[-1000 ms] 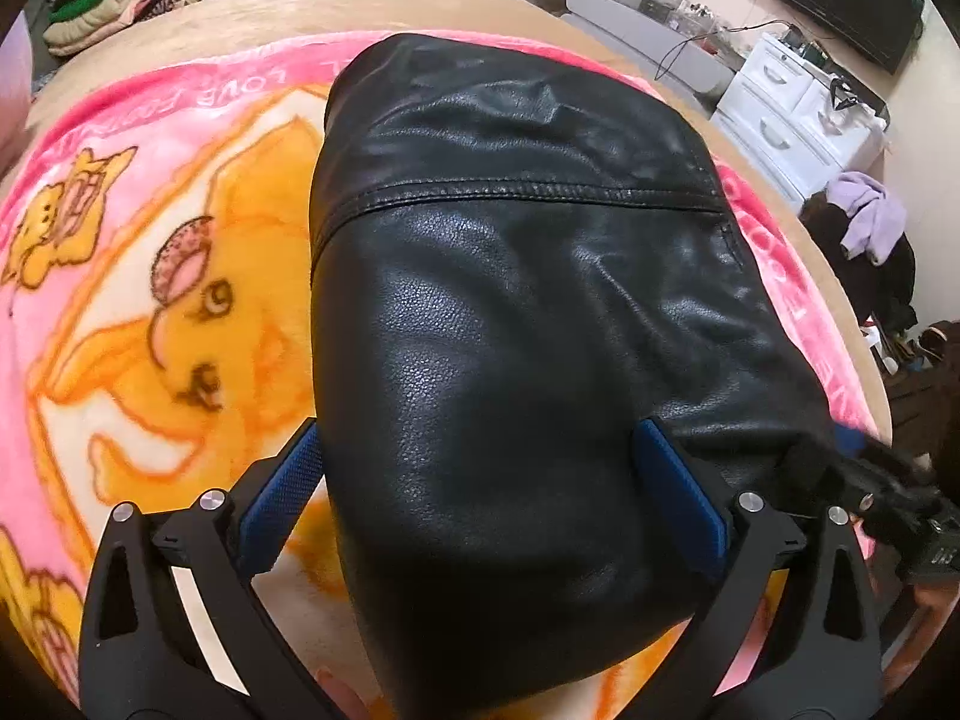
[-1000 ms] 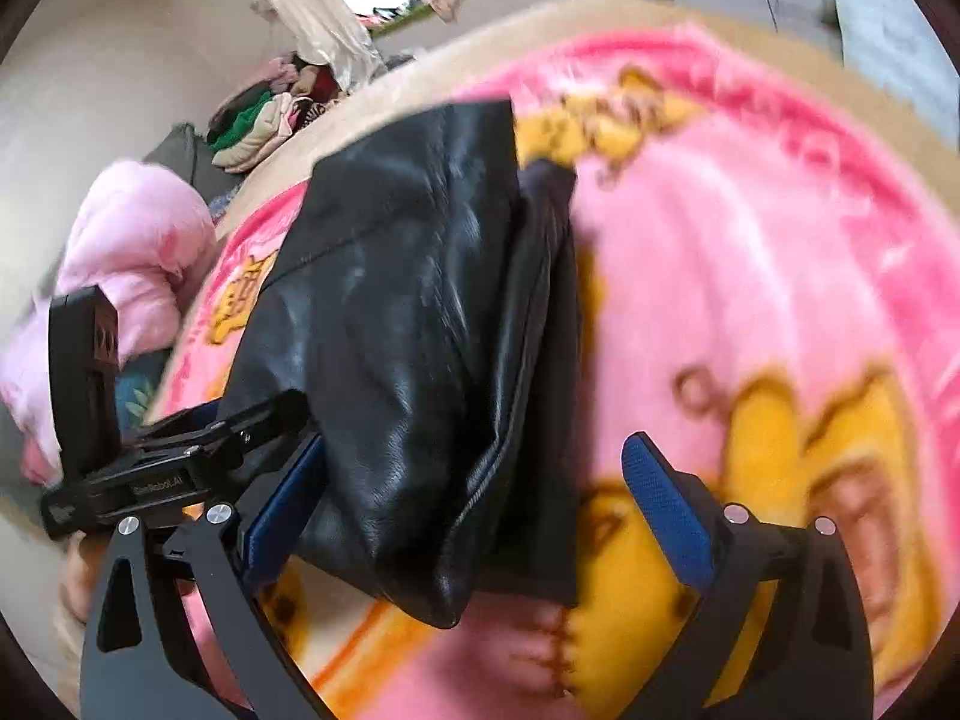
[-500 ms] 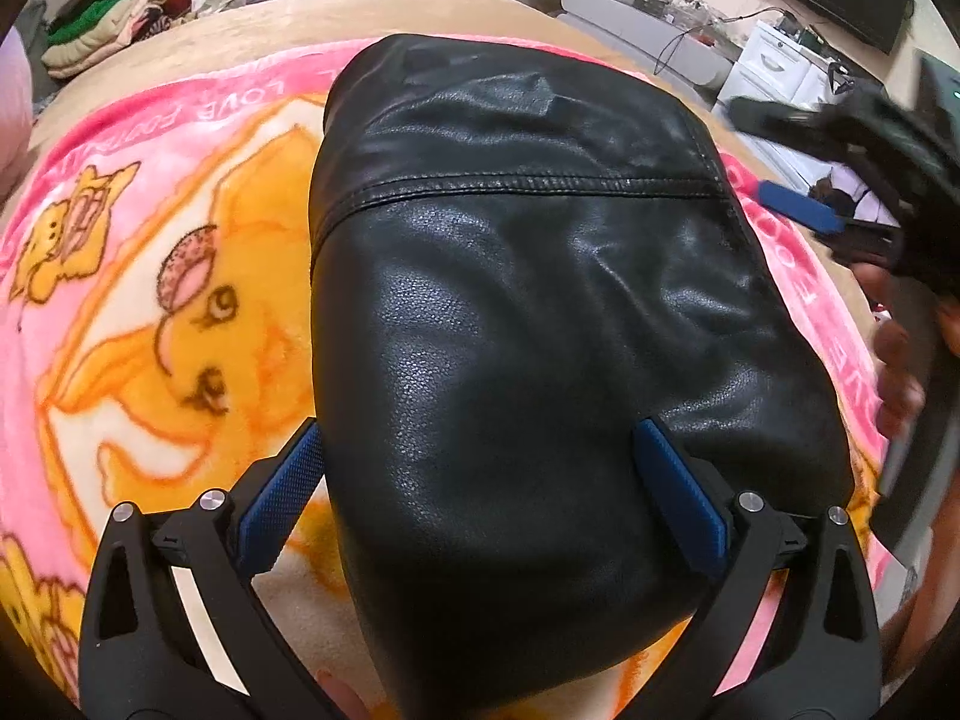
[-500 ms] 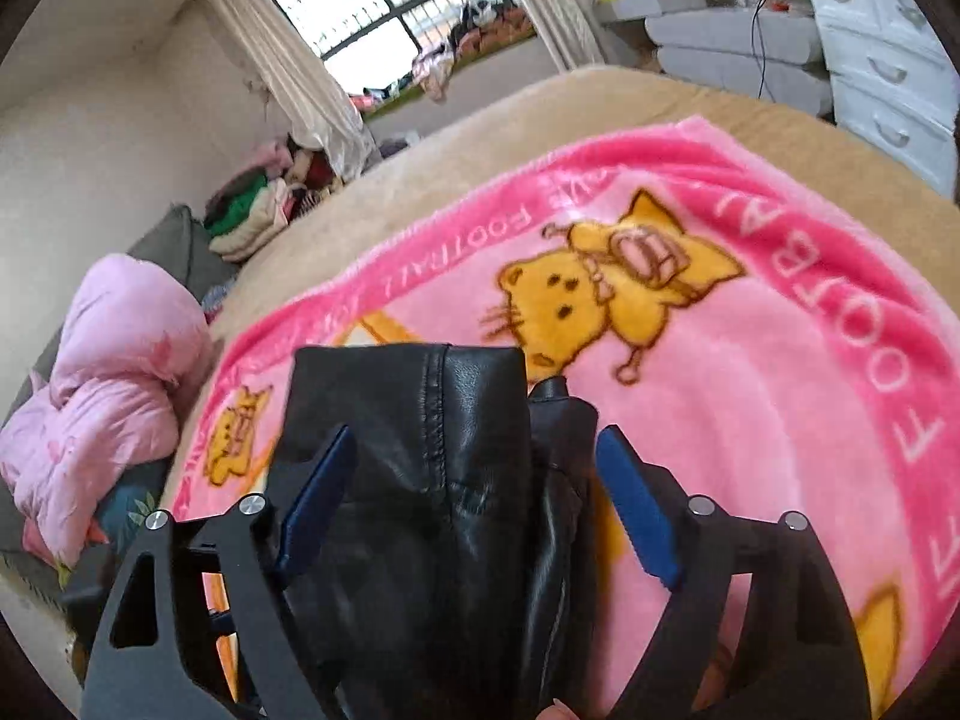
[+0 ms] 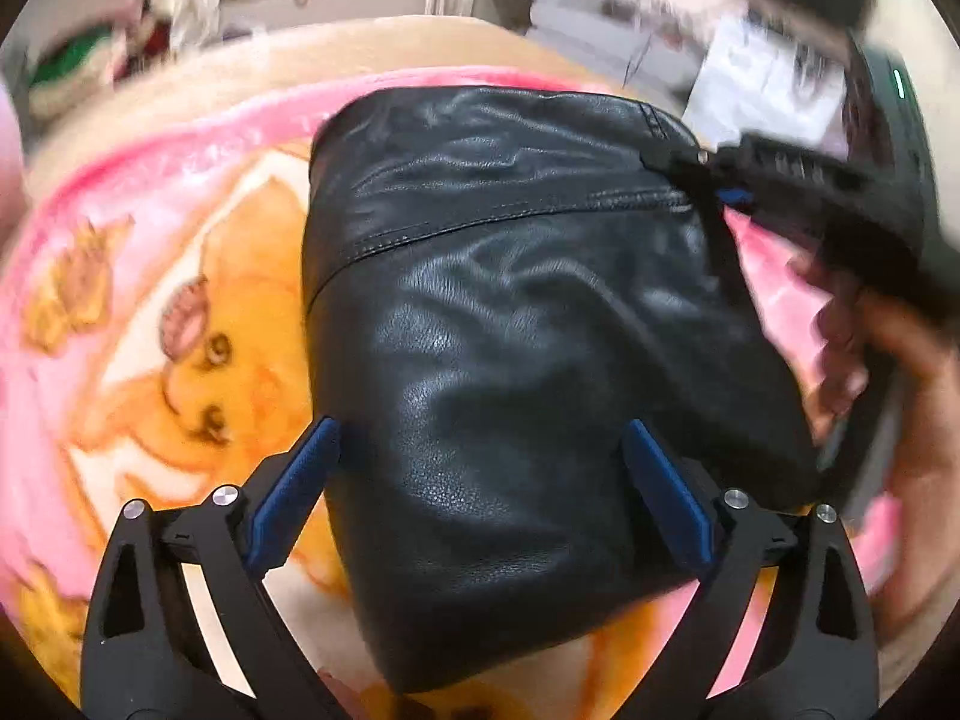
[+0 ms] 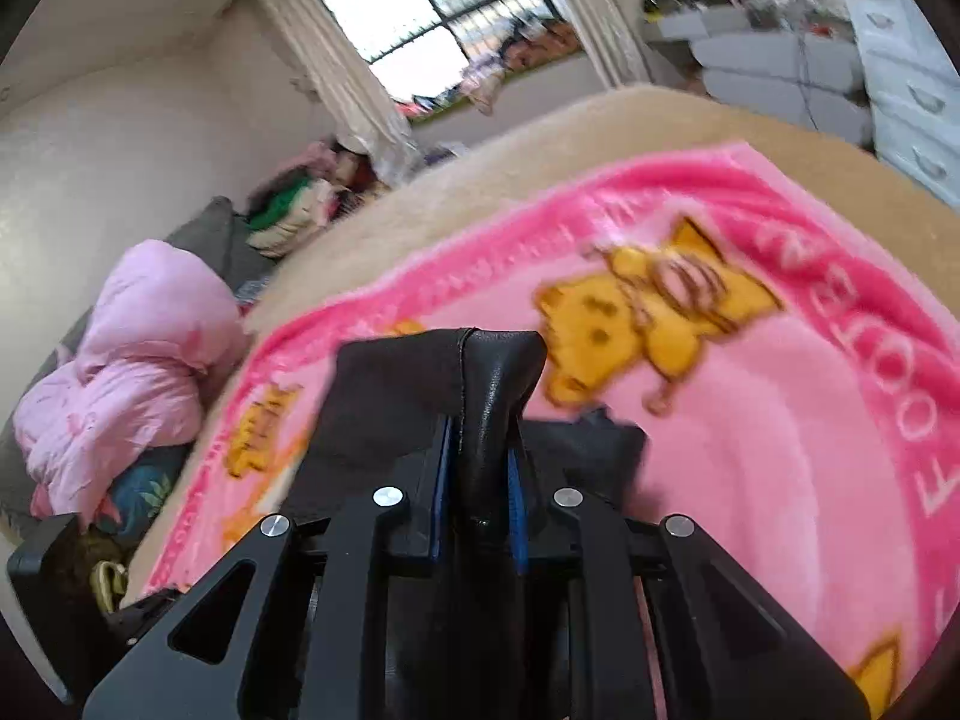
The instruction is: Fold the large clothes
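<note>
The black leather jacket, already doubled into a thick bundle, lies on the pink cartoon blanket spread over the bed. It looks heavy for a garment, supple but springy, with a glossy skin that may slide over itself; folds will likely want to bounce open unless pressed. A stitched seam or a bunched edge gives the surest hold, better than the smooth face.

The right claw has just been closing and now pinches a raised ridge of leather at the bundle's far right corner, pads pressed on both sides. The left claw stands wide, its jaws having narrowed only a little, straddling the near end of the bundle without clearly pressing it.

Nothing sits on the blanket to block a fold. Well apart are a pink quilt at the left, a clothes pile beneath the window, and white drawers at the far right.
</note>
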